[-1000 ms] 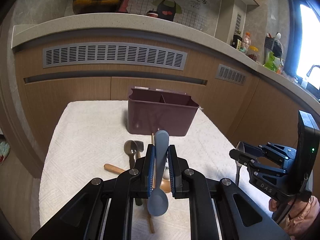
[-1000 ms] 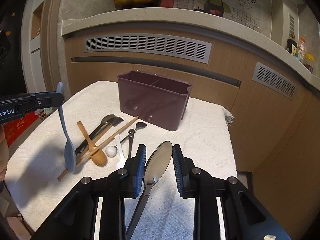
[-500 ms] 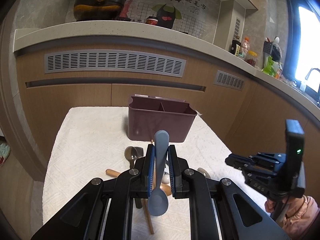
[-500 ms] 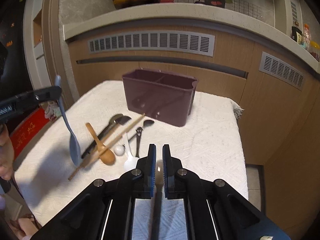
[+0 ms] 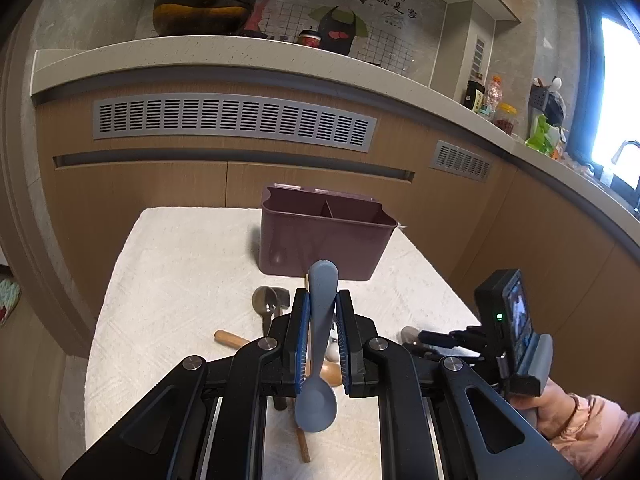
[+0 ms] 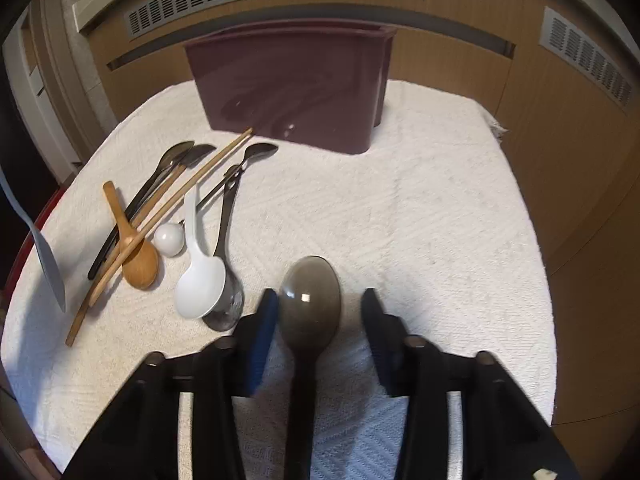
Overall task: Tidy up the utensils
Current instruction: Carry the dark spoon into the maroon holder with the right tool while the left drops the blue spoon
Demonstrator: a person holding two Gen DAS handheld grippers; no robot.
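Left wrist view: the purple box (image 5: 326, 236) stands on the white cloth (image 5: 176, 280) that covers the surface, and its two compartments look empty as far as the inside shows. The left claw (image 5: 323, 336) is clenched on the handle of a blue-grey spoon (image 5: 320, 344), which hangs with the bowl down, lifted over the cloth in front of the box. To the right of the box and nearer the camera, a hand (image 5: 560, 408) holds the right claw low over the cloth.

In the right wrist view the right claw (image 6: 318, 320) is released, its fingers standing wide on both sides of a dark spoon (image 6: 309, 304). This spoon lies flat on the cloth in front of the box, bowl toward the box. Whether the left finger touches the bowl I cannot tell. Left of the dark spoon, in front of the box, lie a white spoon (image 6: 198, 272), a wooden spoon (image 6: 136, 252), chopsticks (image 6: 160, 216) and some black utensils (image 6: 160, 176), crossing each other.
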